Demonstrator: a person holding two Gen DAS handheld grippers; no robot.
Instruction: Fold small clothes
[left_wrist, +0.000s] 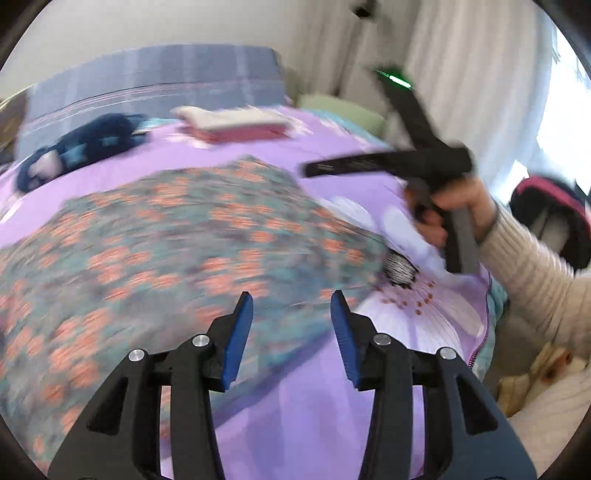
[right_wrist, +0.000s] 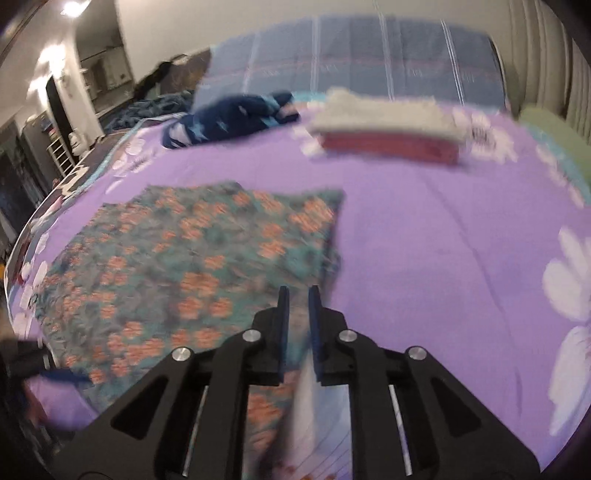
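A teal cloth with orange flowers (left_wrist: 155, 236) lies spread flat on the purple bedspread (left_wrist: 303, 406); it also shows in the right wrist view (right_wrist: 192, 258). My left gripper (left_wrist: 291, 306) is open and empty, just above the cloth's near right edge. My right gripper (right_wrist: 299, 299) has its jaws nearly closed, with a small gap; a fold of the flowered cloth seems to run between them, but blur hides the contact. The right tool's body (left_wrist: 424, 162) and the hand holding it show at the right in the left wrist view.
A stack of folded clothes, white on red (right_wrist: 391, 133), sits at the far side of the bed. A dark blue crumpled garment (right_wrist: 236, 118) lies far left. A blue striped pillow (right_wrist: 351, 62) stands behind. Curtains (left_wrist: 461, 74) hang at the right.
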